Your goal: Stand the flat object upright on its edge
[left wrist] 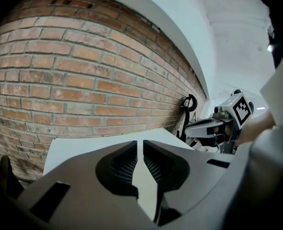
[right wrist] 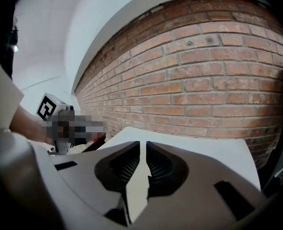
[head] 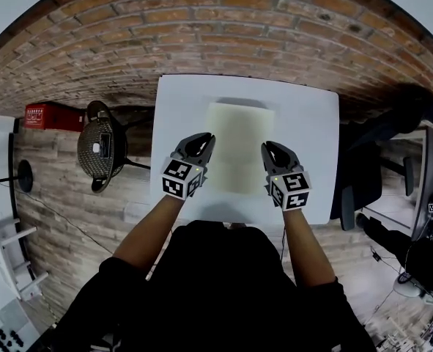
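Note:
A pale cream flat board lies flat in the middle of the white table. My left gripper hovers over the board's left edge with its jaws shut and nothing between them; in the left gripper view the left gripper points toward the brick wall. My right gripper hovers over the board's right edge. Seen in its own view, the right gripper has a narrow gap between the jaws, and the gap is empty. Neither gripper visibly touches the board.
A brick wall runs behind the table's far edge. A round black wire object and a red box sit on the floor to the left. A black chair stands right of the table.

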A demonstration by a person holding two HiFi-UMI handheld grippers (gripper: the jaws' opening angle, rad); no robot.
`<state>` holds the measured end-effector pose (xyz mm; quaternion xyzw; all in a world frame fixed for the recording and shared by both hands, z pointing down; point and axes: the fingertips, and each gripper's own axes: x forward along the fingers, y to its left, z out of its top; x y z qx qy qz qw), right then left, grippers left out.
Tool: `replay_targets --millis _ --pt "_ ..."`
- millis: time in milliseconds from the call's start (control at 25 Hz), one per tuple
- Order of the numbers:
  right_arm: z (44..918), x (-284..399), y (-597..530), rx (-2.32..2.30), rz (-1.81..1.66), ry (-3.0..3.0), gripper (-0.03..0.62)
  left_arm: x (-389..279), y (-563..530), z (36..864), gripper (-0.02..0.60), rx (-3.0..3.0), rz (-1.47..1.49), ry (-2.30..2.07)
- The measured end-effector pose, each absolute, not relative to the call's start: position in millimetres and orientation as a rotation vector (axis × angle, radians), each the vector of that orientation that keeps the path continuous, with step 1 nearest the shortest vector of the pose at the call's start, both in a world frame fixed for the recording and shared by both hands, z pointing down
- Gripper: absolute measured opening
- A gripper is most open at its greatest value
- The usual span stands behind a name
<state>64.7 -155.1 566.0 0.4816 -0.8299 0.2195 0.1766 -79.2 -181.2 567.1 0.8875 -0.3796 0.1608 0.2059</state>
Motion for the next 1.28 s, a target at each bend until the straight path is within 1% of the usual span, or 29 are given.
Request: replay_targets --millis 240,480,720,880,1040,1280 --pt "608.9 87.3 -182.8 1.434 0.722 -2.234 0.094 -88.5 -212.7 613.0 0.116 2.346 0.542 -1.092" --pt "642.8 97.9 -200.7 1.468 0.821 -2.141 0.138 -96.0 -236.2 654.8 0.178 2.219 0.598 -1.086" --pt "664.9 104.3 -214.1 1.506 0.905 -2.075 0.189 -95.5 -246.1 670.8 0.198 2.170 0.622 -1.086" --pt "680.2 107.8 -218.8 1.515 0.979 -2.026 0.238 -95.5 -248.6 680.4 0.227 2.126 0.630 -1.093" --pt "694.2 109.1 -223.3 1.510 1.061 -1.977 0.308 -91.7 -250.9 690.9 0.261 2.085 0.628 -1.069" --pt "710.8 107.3 -232.1 1.485 1.148 -1.943 0.379 -89.2 -255.8 703.2 0.281 2.030 0.664 -1.052"
